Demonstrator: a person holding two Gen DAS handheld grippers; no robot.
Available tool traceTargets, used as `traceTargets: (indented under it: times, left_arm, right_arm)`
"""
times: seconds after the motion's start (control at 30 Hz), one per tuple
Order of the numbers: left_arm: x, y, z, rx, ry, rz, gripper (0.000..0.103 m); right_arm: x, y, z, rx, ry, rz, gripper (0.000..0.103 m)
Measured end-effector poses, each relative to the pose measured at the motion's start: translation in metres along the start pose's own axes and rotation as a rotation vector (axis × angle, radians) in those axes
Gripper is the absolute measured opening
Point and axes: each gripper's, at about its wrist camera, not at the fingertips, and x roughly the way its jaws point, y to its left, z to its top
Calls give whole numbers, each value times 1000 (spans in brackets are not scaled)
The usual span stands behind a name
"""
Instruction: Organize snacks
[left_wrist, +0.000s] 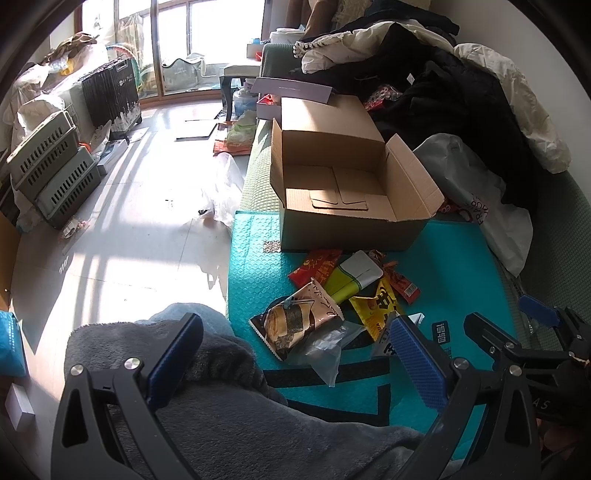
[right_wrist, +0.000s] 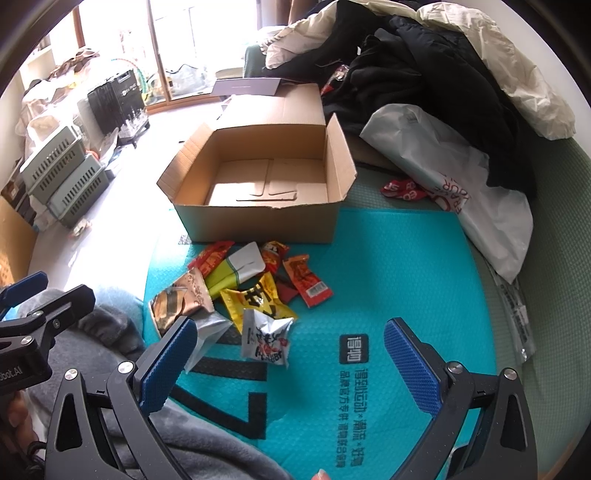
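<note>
Grey blanket (left_wrist: 207, 406) lower left, draped under the left gripper (left_wrist: 291, 354), jaws spread wide, nothing between them. Further right, snacks (right_wrist: 243, 291) heaped on the teal mat (right_wrist: 388, 280), just in front of the box (right_wrist: 258, 218): brown pack (right_wrist: 181, 299) at the left edge of the heap, clear wrapper (right_wrist: 207, 332) touching the right gripper's left pad, yellow pack (right_wrist: 258, 299) mid-heap, silver pack (right_wrist: 267, 338) nearest, red packs (right_wrist: 306, 284) on the right side. Box open, flaps up, empty inside, resting partly on the mat. Right gripper (right_wrist: 288, 365) low over the mat, jaws also spread, holding nothing, silver pack lying between the pads' line and the heap. Further right again, white bag (right_wrist: 461, 184) and dark clothes (right_wrist: 424, 74) piled on the sofa, well apart from the snacks. Likely trouble from here: overlapping packs, so closing on one could drag or pinch a neighbour too; thin clear wrapper could slip from the pads or snag; soft mat and cushion could give under a downward press; raised near flap could catch a pack on the way in; both grippers close together, so collision possible over the heap.
</note>
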Motion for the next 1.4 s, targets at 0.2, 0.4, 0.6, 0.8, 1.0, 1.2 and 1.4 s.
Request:
traceTargets:
  times: [0.2, 0.4, 0.6, 0.8, 1.0, 1.2, 1.4]
  left_arm:
    - [3, 0, -2, -2, 7, -1, 103]
    - [11, 0, -3, 3, 26, -3, 103]
    - [19, 1, -1, 8, 51, -4, 103]
    - [30, 2, 7, 55, 85, -19, 103]
    - [50, 3, 17, 114, 145, -50, 103]
    - [74, -2, 25, 229, 213, -83, 103]
    - [105, -10, 35, 369, 310, -91, 103]
  right_arm:
    - [3, 0, -1, 0, 8, 5, 103]
    - [10, -1, -4, 1, 24, 20, 103]
    - [20, -1, -4, 0, 43, 39, 103]
    - [33, -2, -5, 5, 78, 69, 103]
    - [51, 0, -3, -3, 119, 102, 103]
    - [72, 2, -2, -13, 168, 134, 103]
    - [89, 7, -1, -24, 208, 146, 103]
